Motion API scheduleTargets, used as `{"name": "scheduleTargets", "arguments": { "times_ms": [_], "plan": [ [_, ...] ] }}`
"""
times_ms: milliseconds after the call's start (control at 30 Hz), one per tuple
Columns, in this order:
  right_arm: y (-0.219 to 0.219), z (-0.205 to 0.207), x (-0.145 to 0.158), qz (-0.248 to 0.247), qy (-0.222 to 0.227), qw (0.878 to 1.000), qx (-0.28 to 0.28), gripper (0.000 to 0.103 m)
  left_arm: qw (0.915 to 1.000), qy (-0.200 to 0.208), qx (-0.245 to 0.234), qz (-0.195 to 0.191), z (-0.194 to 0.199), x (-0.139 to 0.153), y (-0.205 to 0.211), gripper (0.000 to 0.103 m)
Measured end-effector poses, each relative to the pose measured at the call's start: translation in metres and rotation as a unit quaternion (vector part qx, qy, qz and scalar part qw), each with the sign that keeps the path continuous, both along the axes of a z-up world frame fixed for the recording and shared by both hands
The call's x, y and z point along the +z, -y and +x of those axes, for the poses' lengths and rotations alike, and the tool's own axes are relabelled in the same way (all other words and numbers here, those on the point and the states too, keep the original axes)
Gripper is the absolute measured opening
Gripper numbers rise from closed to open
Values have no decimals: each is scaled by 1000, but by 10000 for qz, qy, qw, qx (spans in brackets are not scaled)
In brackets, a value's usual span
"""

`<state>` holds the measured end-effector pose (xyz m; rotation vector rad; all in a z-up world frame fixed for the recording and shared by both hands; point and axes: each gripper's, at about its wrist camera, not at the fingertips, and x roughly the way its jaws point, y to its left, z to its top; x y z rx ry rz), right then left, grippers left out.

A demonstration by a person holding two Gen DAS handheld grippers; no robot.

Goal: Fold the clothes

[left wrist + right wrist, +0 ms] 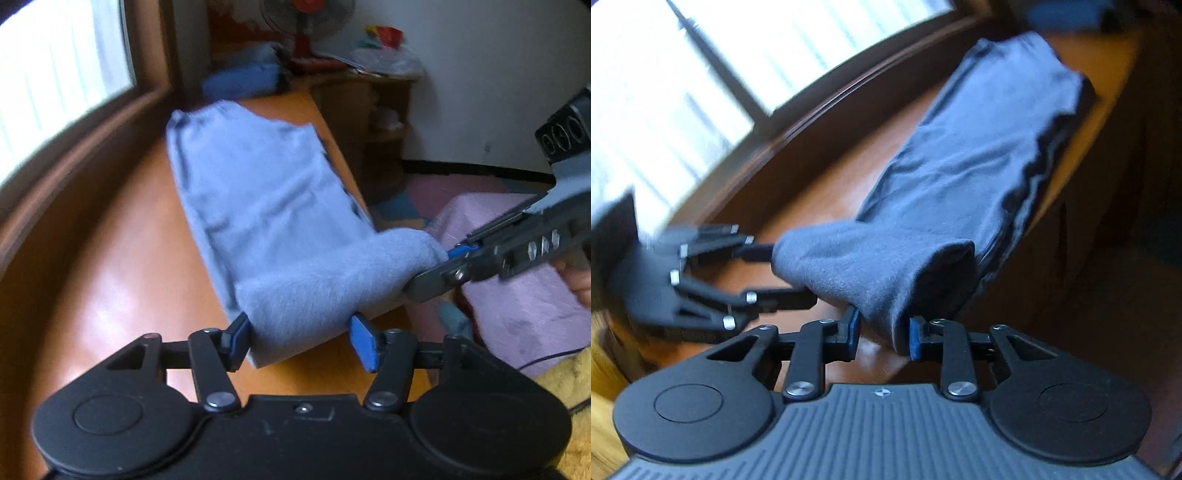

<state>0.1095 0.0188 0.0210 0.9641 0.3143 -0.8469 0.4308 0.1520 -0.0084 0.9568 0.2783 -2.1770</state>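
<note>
clearly mid-fold: the table (92, 266) carries a long blue garment (258, 192), already narrowed into a strip, its near end lifted off the wood. the left tongs (299, 341) pinch one near corner, the right tongs (884, 334) the other. next, by the look of it, that end goes over to the far hem, kept level. no containers show.

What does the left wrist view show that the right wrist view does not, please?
Only the left wrist view shows the red fan, a wooden shelf and a pink cover. Only the right wrist view shows the garment's dark striped edge. Both show the grey garment on the wooden table, the window, and both tongs at its near end.
</note>
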Motion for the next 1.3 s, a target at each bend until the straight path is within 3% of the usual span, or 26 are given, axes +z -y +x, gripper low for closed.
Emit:
{"name": "scheduleTargets", "arguments": {
  "times_ms": [133, 200, 367, 467, 533, 633, 800, 933, 1133, 1300],
  "plan": [
    [40, -15, 2, 380, 629, 9973, 88, 25, 9981, 243, 213, -518, -9, 14, 5, 61],
    [61, -22, 2, 506, 804, 9953, 175, 25, 9974, 408, 81, -594, -14, 16, 16, 62],
    [97, -29, -2, 448, 889, 9947, 261, 25, 9923, 903, -295, -792, -53, 4, 48, 65],
    [115, -34, -1, 190, 646, 9976, 178, 28, 9908, 1080, -136, -810, -70, -7, 80, 67],
    [120, -34, 3, -240, 2, 9997, 72, 34, 9922, 1064, 81, -650, -76, -14, 102, 67],
    [120, -32, 11, -990, -865, 9913, -1, 37, 9924, 1096, 390, -407, -85, -25, 130, 67],
    [122, -6, 10, -1743, -1029, 9768, 694, 37, 9925, 1076, 512, -258, -91, -31, 145, 70],
    [145, 10, -12, -1479, -1624, 9702, 1022, 37, 9921, 1011, 734, -98, -90, -33, 151, 75],
    [163, -10, -25, -923, -951, 9862, 991, 41, 9891, 988, 1088, -57, -92, -35, 153, 83],
    [161, -5, -25, -1217, -1088, 9801, 1125, 47, 9864, 944, 1347, 30, -91, -33, 152, 83]
  ]
}}
